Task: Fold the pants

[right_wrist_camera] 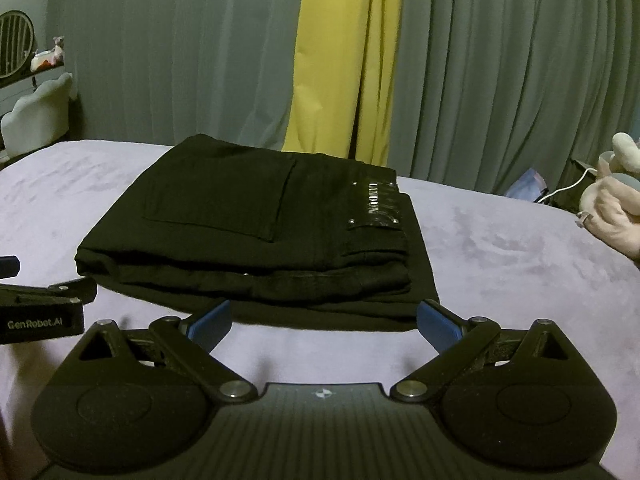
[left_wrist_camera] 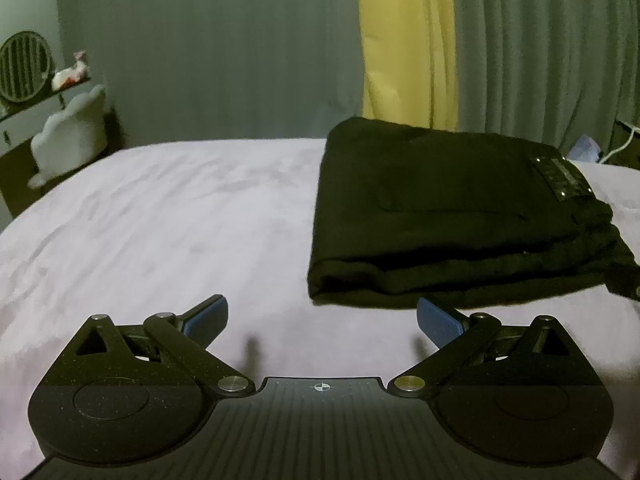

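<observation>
The black pants (right_wrist_camera: pixel 256 236) lie folded into a compact stack on the pale lilac bedcover (right_wrist_camera: pixel 500 248). In the right wrist view the stack sits at the centre of the frame, its back pocket facing up and a shiny waistband patch (right_wrist_camera: pixel 374 206) at the stack's right side; the layered folded edges face the camera. The right gripper (right_wrist_camera: pixel 323 322) sits low in the frame just short of that near edge, its blue-padded fingers (right_wrist_camera: pixel 210 320) spread wide apart and holding nothing.

The left wrist view shows the same pants (left_wrist_camera: pixel 452 220) pushed to the right half of the frame, with the patch (left_wrist_camera: pixel 560 178) near the right edge. The left gripper (left_wrist_camera: pixel 322 318) points mostly at bare bedcover (left_wrist_camera: pixel 160 220), its jaws likewise wide open and empty, with only its right-hand pad (left_wrist_camera: pixel 436 320) close to the pants' near left corner.

Only the right wrist view shows the left gripper's body, at the left edge of the frame, beside the stack's near left corner. It also shows a pale plush toy (right_wrist_camera: pixel 612 208) at the right edge. The left view gives a clearer look at a round slatted object (left_wrist_camera: pixel 26 68) on a shelf in the upper left. Both views show grey curtains (right_wrist_camera: pixel 500 72) with a yellow panel (right_wrist_camera: pixel 336 60) behind the bed.
</observation>
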{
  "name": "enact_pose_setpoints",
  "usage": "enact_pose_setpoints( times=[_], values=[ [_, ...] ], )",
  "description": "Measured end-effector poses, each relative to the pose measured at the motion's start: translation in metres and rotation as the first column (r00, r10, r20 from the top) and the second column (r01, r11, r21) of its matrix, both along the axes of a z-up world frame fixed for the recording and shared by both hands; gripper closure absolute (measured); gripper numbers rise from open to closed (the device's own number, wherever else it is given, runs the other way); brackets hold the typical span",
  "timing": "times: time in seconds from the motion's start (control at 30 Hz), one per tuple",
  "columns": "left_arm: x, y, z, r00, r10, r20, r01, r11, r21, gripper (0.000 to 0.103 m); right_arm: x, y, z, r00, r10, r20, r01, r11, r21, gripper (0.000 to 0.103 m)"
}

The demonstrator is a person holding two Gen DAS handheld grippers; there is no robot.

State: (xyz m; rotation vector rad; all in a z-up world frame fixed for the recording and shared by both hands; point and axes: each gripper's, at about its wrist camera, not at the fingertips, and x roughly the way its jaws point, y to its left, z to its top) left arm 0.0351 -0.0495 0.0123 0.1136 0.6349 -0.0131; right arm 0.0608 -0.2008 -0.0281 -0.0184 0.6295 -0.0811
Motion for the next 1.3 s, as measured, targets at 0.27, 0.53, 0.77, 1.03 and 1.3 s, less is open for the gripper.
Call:
enact_pose_setpoints(
  times=[0.27, 0.53, 0.77, 1.03, 1.3],
  values=[
    [-0.005, -0.003, 0.001, 1.000, -0.018, 0.018, 0.018, 1.000, 0.011, 0.000, 0.000, -0.009, 0.001, 1.000, -0.030, -0.004, 0.030, 0.999, 0.038, 0.004],
    [-0.004, -0.003, 0.000, 1.000, -0.013, 0.013, 0.013, 1.000, 0.008, 0.000, 0.000, -0.010, -0.001, 0.999, -0.043, -0.014, 0.043, 0.998, 0.047, 0.004],
    [-0.005, -0.004, 0.000, 1.000, -0.016, 0.013, 0.016, 1.000, 0.008, 0.000, 0.000, -0.009, -0.001, 0.999, -0.042, -0.016, 0.043, 0.998, 0.041, 0.004],
    [-0.005, -0.004, 0.000, 1.000, -0.020, 0.014, 0.020, 1.000, 0.008, 0.000, 0.000, -0.010, -0.001, 0.999, -0.050, -0.020, 0.051, 0.998, 0.044, 0.004],
    [-0.005, -0.005, 0.000, 1.000, -0.021, 0.011, 0.021, 1.000, 0.004, 0.000, 0.001, -0.012, -0.002, 0.998, -0.053, -0.029, 0.054, 0.997, 0.047, 0.004]
  ],
)
